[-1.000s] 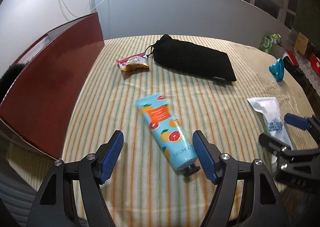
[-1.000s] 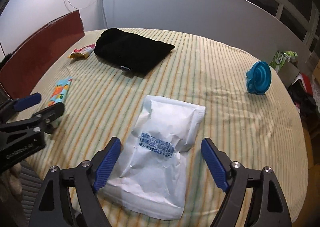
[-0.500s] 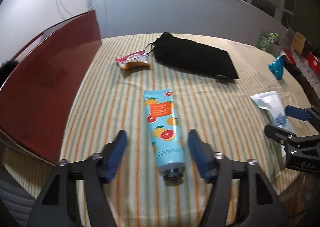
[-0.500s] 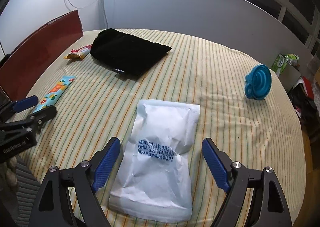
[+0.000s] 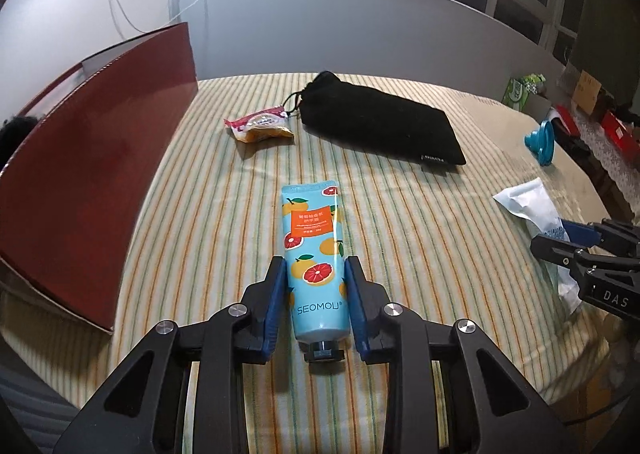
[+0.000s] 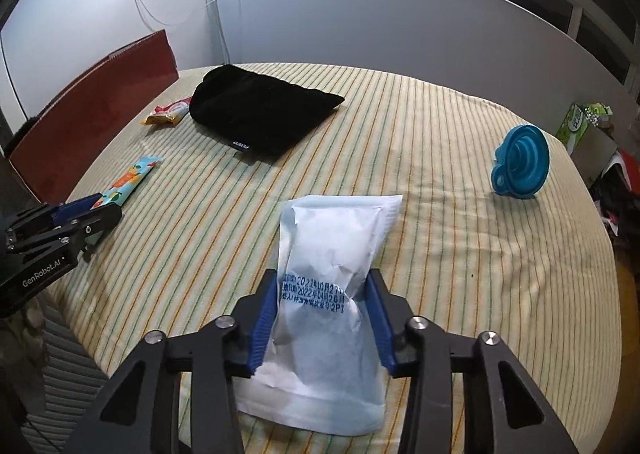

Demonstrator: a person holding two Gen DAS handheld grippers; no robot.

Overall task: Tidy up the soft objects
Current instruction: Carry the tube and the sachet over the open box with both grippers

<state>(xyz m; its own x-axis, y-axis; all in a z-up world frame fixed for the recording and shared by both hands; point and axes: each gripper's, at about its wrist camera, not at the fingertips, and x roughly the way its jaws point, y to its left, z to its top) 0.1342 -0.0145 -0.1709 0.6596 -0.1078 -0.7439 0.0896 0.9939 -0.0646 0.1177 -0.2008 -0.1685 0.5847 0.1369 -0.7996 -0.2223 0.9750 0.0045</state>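
Observation:
My left gripper [image 5: 316,274] is shut on a light blue hand cream tube [image 5: 312,246] printed with citrus fruit, which lies on the striped tablecloth [image 5: 200,213], cap toward me. My right gripper [image 6: 323,290] is shut on a white soft pouch [image 6: 332,254] with blue printed text; the pouch is pinched at its waist between the blue pads [image 6: 266,310]. The pouch also shows at the right of the left wrist view [image 5: 532,205], and the tube at the left of the right wrist view [image 6: 132,179].
A black drawstring pouch [image 5: 380,125] and a small snack packet [image 5: 260,125] lie at the back of the table. A blue collapsible funnel [image 6: 520,161] stands at the right. A dark red box [image 5: 88,149] stands along the left edge. A grey partition [image 6: 400,21] is behind.
Both grippers have closed from wide open: the left onto the cream tube, the right onto the white pouch. The left gripper also lined up with the tube.

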